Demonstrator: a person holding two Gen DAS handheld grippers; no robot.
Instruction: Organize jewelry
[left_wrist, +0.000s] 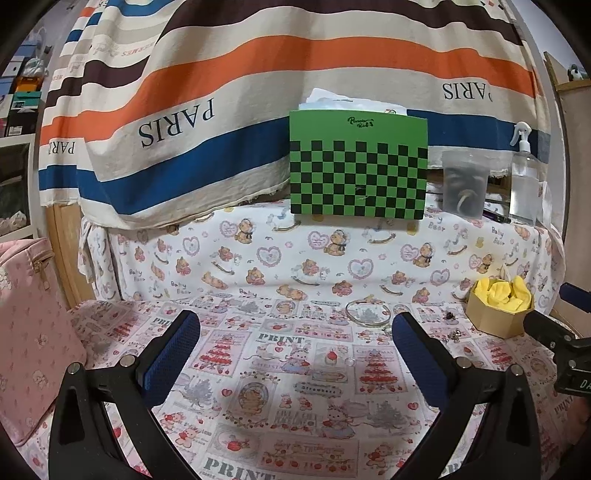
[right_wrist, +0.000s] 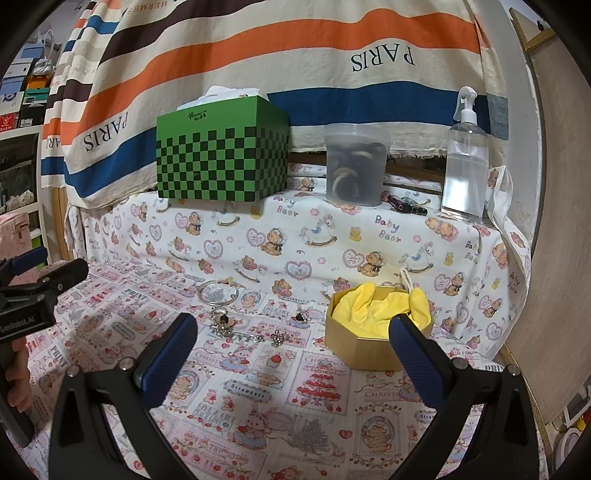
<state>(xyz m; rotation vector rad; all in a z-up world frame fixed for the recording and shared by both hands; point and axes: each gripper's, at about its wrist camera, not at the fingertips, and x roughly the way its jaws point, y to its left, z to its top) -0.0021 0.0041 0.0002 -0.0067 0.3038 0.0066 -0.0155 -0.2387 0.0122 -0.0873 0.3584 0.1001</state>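
Jewelry lies loose on the printed cloth of the surface (right_wrist: 280, 398). In the right wrist view we see a silver bangle (right_wrist: 218, 292) left of centre, a beaded charm piece (right_wrist: 221, 323) just below it, a small dark piece (right_wrist: 301, 317) nearer the middle, and a sparkly cluster (right_wrist: 279, 338) below that. All sit apart from the gold box (right_wrist: 364, 350), which stands right of centre with yellow cloth (right_wrist: 376, 308) bunched inside.

Our right tongs (right_wrist: 291, 330) are spread wide, holding nothing, their blue pads framing the lower half of the frame. Our left tongs (left_wrist: 295, 328) are likewise spread and empty; in their view the bangle (left_wrist: 368, 313) lies between the fingertips, and the box (left_wrist: 498, 317) sits at the right edge.

On the raised ledge in the upper half stand a green checkered box (right_wrist: 221, 155), a cloudy tub (right_wrist: 356, 168) and a spray bottle (right_wrist: 465, 162), with a striped cloth (right_wrist: 258, 48) hanging behind. A pink bag (left_wrist: 33, 332) fills the left edge of the left wrist view.
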